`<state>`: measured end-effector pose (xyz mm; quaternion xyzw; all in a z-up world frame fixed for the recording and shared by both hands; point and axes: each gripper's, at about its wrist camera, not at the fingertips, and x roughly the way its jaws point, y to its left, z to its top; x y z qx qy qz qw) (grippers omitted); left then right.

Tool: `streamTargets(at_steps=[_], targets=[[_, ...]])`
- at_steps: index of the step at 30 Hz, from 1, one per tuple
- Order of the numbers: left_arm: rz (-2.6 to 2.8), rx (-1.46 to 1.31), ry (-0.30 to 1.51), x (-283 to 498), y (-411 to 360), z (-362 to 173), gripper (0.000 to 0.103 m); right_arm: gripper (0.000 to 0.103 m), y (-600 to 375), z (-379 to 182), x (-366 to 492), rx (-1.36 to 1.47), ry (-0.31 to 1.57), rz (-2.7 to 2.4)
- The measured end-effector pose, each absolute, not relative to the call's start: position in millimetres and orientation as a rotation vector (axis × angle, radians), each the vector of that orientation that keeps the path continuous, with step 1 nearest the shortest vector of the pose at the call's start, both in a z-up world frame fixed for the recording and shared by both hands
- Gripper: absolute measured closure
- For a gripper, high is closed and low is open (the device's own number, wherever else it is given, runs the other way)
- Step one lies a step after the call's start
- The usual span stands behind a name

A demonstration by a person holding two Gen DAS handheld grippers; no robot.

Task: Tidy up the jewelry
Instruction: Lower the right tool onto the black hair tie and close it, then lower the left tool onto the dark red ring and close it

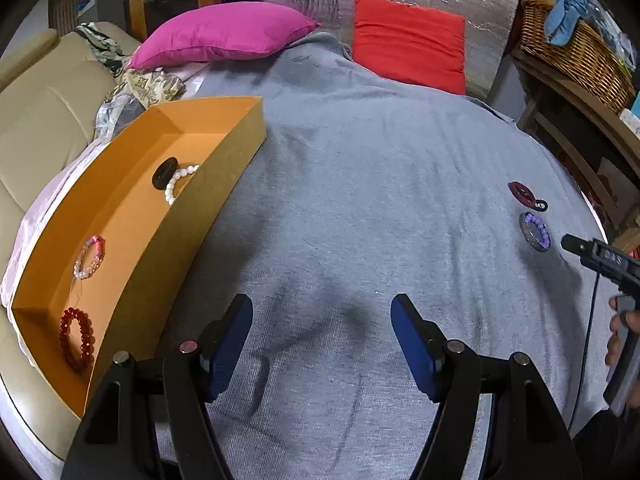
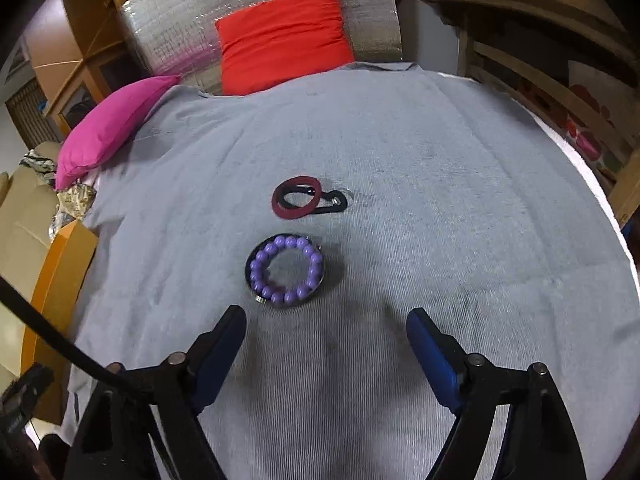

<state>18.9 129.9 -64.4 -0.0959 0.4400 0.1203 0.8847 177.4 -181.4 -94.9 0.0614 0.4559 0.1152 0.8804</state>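
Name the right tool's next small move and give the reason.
Probably ease the right tool forward and down over the purple bead bracelet. It lies on the grey cloth just ahead of the open fingers, nothing is held, and other bracelets already sit in the orange box.

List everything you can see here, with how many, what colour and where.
box: one, orange, left on cloth
bracelets in box: red beads, pale pink beads, white beads, dark ring
purple bead bracelet: one, on cloth, inside a dark ring
red band: one, on cloth beyond it, over a black loop
cloth: one, grey
cushions: pink, red, at the back
wicker basket: one, right shelf
left tool: open, empty
right tool: open, empty
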Motion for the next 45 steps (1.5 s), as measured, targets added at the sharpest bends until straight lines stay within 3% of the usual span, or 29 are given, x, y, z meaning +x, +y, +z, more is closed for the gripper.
streamTargets(at_steps=[3, 5, 7, 21, 24, 26, 40, 45], targets=[[0.249, -0.210, 0.909, 18.4, 130.2, -64.6, 0.031, 0.027, -183.4, -99.1, 187.2, 0.122, 0.966, 0.219], [0.249, -0.218, 0.915, 19.8, 130.8, -66.9, 0.031, 0.046, -185.8, -104.2, 194.9, 0.120, 0.984, 0.197], [0.245, -0.214, 0.919, 22.3, 130.2, -68.8, 0.031, 0.057, -186.8, -108.5, 199.4, 0.123, 1.006, 0.203], [0.259, -0.207, 0.955, 36.6, 130.3, -85.8, 0.031, 0.061, -176.3, -106.6, 267.3, 0.117, 0.981, 0.224], [0.261, -0.205, 0.963, 39.2, 130.7, -89.3, 0.031, 0.070, -168.8, -114.5, 277.1, 0.082, 0.984, 0.220], [0.264, -0.198, 0.967, 39.7, 129.7, -91.3, 0.031, 0.095, -169.9, -115.3, 278.1, 0.106, 0.968, 0.249], [0.178, -0.125, 0.938, 56.0, 89.8, -74.6, 0.031, 0.098, -199.1, -76.9, 213.1, 0.123, 0.813, 0.289], [0.172, -0.128, 0.941, 55.4, 85.4, -76.3, 0.031, 0.098, -206.4, -35.4, 190.7, 0.210, 0.712, 0.361]])
